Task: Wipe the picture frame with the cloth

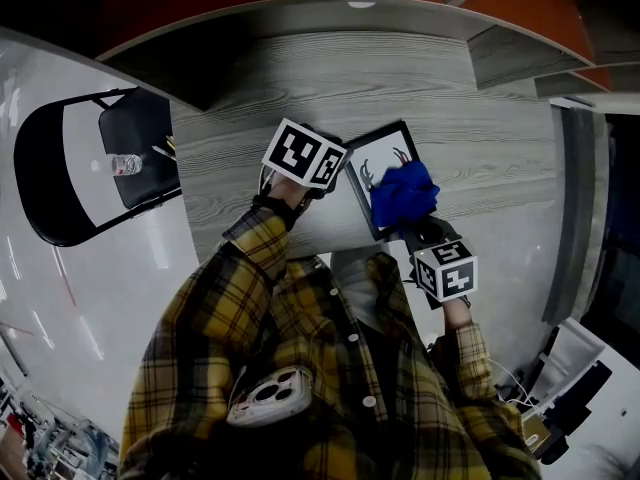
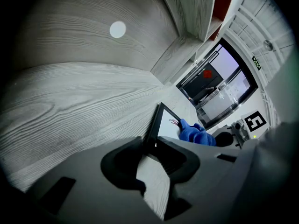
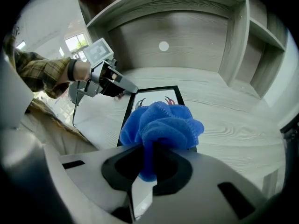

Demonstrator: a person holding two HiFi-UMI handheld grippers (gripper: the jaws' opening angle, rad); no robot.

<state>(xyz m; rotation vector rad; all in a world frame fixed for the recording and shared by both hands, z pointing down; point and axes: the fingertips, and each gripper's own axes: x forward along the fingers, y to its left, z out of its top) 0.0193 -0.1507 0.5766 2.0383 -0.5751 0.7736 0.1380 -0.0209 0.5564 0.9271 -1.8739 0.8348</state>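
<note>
A black picture frame with a white drawing lies on the grey wood desk. My left gripper is at the frame's left corner, its jaws closed on the black edge. The right gripper view shows that gripper at the frame's far left corner. My right gripper is shut on a bunched blue cloth. The cloth rests on the frame's near right part and hides some of the drawing. From the left gripper view the cloth sits on the glass beyond the jaws.
Shelf walls rise behind the desk, with a side panel at the right. A black folding chair stands left of the desk, with a small bottle on its seat. A phone sits in the person's shirt pocket.
</note>
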